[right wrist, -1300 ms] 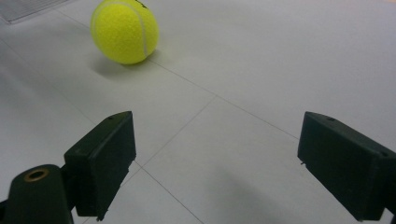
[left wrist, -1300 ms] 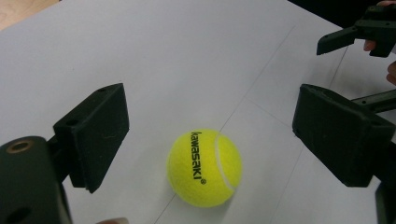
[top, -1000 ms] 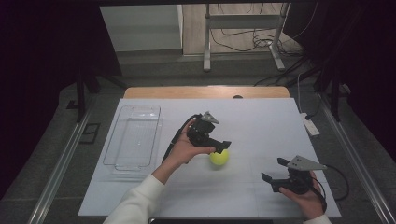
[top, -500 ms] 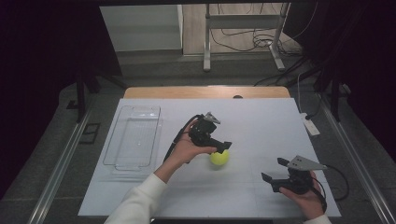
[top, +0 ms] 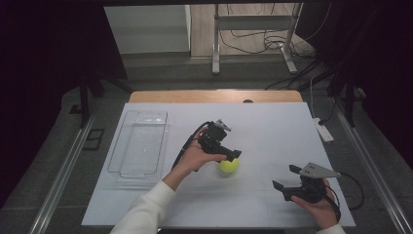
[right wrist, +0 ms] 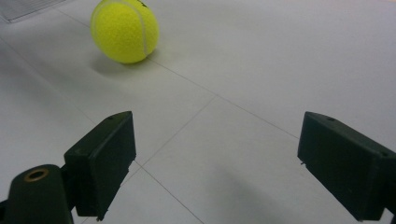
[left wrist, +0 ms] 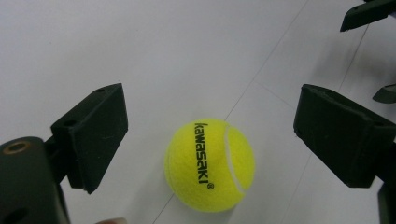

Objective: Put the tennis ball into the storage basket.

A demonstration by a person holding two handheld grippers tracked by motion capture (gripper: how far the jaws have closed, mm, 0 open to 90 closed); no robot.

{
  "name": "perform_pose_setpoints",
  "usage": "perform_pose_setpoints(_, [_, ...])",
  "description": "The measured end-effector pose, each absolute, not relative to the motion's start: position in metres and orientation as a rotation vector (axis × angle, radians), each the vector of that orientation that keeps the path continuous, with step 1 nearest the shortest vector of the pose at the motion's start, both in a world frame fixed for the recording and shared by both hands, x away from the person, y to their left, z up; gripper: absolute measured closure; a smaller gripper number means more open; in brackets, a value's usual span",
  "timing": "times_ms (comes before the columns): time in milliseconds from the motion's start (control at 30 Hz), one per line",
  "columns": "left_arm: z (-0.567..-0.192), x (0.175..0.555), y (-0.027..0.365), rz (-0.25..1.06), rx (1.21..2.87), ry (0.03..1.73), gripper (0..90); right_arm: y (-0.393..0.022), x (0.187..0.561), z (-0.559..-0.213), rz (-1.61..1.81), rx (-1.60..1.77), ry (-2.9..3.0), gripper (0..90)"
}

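Note:
A yellow tennis ball (top: 229,165) (left wrist: 210,165) (right wrist: 125,30) with black lettering rests on the white table, a little right of centre. My left gripper (top: 230,157) (left wrist: 210,98) hovers just over it, tilted down. The jaws have just been opening wider; they stand open on either side of the ball and neither pad touches it. My right gripper (top: 285,178) (right wrist: 217,119) sits low near the table's front right, open, with nothing between its jaws, and points toward the ball. Its jaw tips (left wrist: 366,11) show beyond the ball in the left gripper view.
A clear plastic tray (top: 127,141) lies at the left of the table. A white power strip (top: 324,131) sits at the table's right edge. Bare white table (top: 272,131) lies between the ball and the far edge.

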State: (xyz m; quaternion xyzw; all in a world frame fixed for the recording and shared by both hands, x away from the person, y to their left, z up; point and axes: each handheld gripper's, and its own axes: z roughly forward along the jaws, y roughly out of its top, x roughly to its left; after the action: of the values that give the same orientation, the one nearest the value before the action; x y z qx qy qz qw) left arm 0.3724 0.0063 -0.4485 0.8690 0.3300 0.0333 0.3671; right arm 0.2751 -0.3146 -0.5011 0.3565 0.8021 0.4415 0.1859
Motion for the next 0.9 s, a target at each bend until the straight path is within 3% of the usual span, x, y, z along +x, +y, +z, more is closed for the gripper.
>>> perform_pose_setpoints(900, [-0.475, 0.376, -0.003, 0.013, 2.324, 0.859, 8.4, -0.314, 0.275, -0.502, 1.239, 1.004, 2.264, 11.9])
